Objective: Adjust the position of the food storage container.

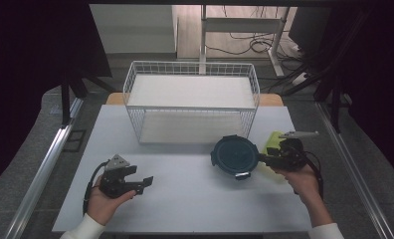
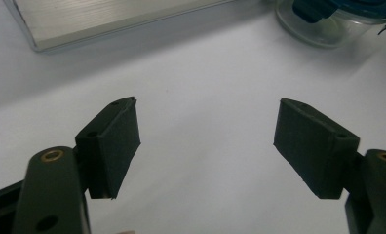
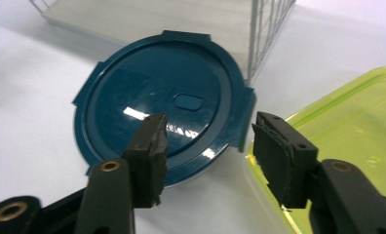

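At the lower left of the high view, the left tool (image 1: pixel 144 182) sits low over the white bench (image 1: pixel 185 199) with its jaws wide apart and nothing between them. At the lower right, the right tool (image 1: pixel 249 164) reaches toward the round box with the dark blue lid (image 1: pixel 233 154). Its jaws are partly open on either side of the lid's near rim, and they do not look closed on it. The box has a clear, see-through bottom, likely glass or hard plastic, so it may be a bit heavy and could break if dropped. The lid looks smooth and shiny, maybe slippery; its edge or side tabs look best to hold. Just right of it lies a yellow-green box (image 3: pixel 357 131). Farther up stands a white wire basket (image 1: pixel 192 102). No words or labels can be read.
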{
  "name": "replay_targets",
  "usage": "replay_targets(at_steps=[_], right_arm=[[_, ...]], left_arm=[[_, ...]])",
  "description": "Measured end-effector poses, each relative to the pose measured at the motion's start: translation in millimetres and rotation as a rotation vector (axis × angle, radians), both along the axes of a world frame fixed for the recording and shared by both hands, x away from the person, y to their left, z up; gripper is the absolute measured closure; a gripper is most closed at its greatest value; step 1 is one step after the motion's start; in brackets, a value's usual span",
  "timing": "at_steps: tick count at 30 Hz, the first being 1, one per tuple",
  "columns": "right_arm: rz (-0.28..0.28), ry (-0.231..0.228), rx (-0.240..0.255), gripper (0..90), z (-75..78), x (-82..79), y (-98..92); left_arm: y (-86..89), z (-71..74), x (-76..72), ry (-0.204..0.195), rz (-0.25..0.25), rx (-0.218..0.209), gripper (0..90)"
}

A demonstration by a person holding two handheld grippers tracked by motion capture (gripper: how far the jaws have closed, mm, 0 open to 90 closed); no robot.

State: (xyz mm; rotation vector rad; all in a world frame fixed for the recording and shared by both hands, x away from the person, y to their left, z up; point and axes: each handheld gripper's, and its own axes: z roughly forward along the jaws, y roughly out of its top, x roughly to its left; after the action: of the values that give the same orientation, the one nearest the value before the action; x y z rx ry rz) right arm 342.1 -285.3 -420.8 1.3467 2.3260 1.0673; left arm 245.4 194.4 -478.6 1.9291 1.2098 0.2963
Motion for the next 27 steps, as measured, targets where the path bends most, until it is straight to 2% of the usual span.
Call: replay_targets(at_steps=[3,11,16,17,18,19,20,22,27], right_arm=[[-0.004,0.003,-0.025,49.1,1.1,6.8,-0.5],[-0.026,0.056,-0.05,54.2,-4.1,31.0,5.0],[-0.048,0.066,-0.094,68.1,-7.1,47.6,9.5],[-0.048,0.066,-0.094,68.1,-7.1,47.6,9.5],[-0.046,0.067,-0.117,74.1,-8.1,52.9,10.8],[-0.046,0.067,-0.117,74.1,-8.1,52.9,10.8],[-0.048,0.064,-0.139,79.7,-8.4,56.7,12.5],[-0.053,0.058,-0.163,84.8,-8.4,60.1,14.0],[-0.048,0.044,-0.193,88.3,-10.4,67.5,15.7]], left_arm=[[-2.6,-0.1,-0.3,0.0,-0.007,0.009,24.9],[-2.7,-4.0,1.9,0.008,-0.004,0.026,24.6],[-3.0,-5.6,2.5,0.014,-0.006,0.031,24.6],[-3.0,-5.6,2.5,0.014,-0.006,0.031,24.6],[-3.3,-5.8,2.6,0.015,-0.006,0.032,24.6],[-3.4,-6.0,2.5,0.015,-0.006,0.033,24.6],[-3.8,-6.0,2.4,0.016,-0.005,0.033,24.6],[-4.3,-6.1,2.3,0.016,-0.006,0.034,24.6],[-5.6,-6.2,2.2,0.017,-0.009,0.04,24.6]])
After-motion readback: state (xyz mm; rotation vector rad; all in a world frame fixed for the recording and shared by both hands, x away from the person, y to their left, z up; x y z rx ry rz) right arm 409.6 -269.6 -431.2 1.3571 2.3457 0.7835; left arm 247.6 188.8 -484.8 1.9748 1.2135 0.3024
